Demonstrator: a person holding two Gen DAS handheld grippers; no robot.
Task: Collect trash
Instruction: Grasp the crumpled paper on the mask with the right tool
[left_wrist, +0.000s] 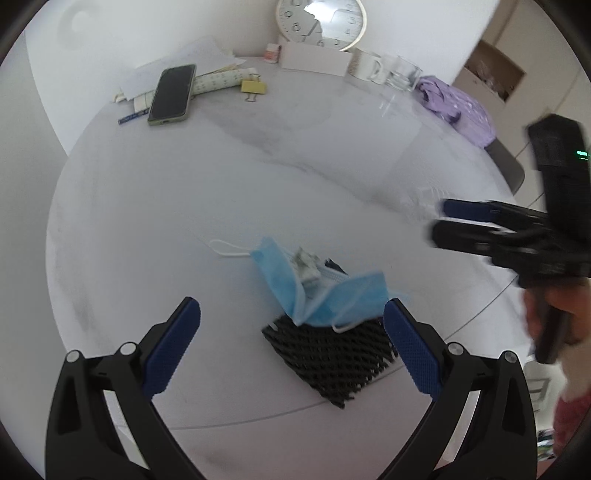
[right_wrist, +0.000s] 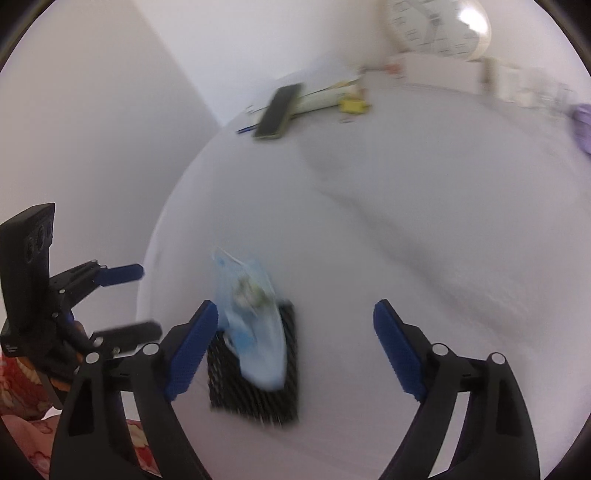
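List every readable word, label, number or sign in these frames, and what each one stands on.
"3", "4", "6", "7": numerals on the wall clock face, left wrist view; its other numerals are cut off or lost in glare.
Small box by the clock: print too blurred to read.
Patterned strip under the phone: marks too small to read.
Right wrist view: nothing legible, all blurred.

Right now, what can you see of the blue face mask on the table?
The blue face mask is a disposable pleated one of thin, soft-looking fabric, crumpled and folded open like a tent. White elastic ear loops trail from its far-left end and near edge. A small crumpled scrap of pale printed paper sits in its fold. It lies partly on a black mesh pad and partly on the white round table, near the front edge. Neither gripper touches it; the right wrist view shows it blurred.
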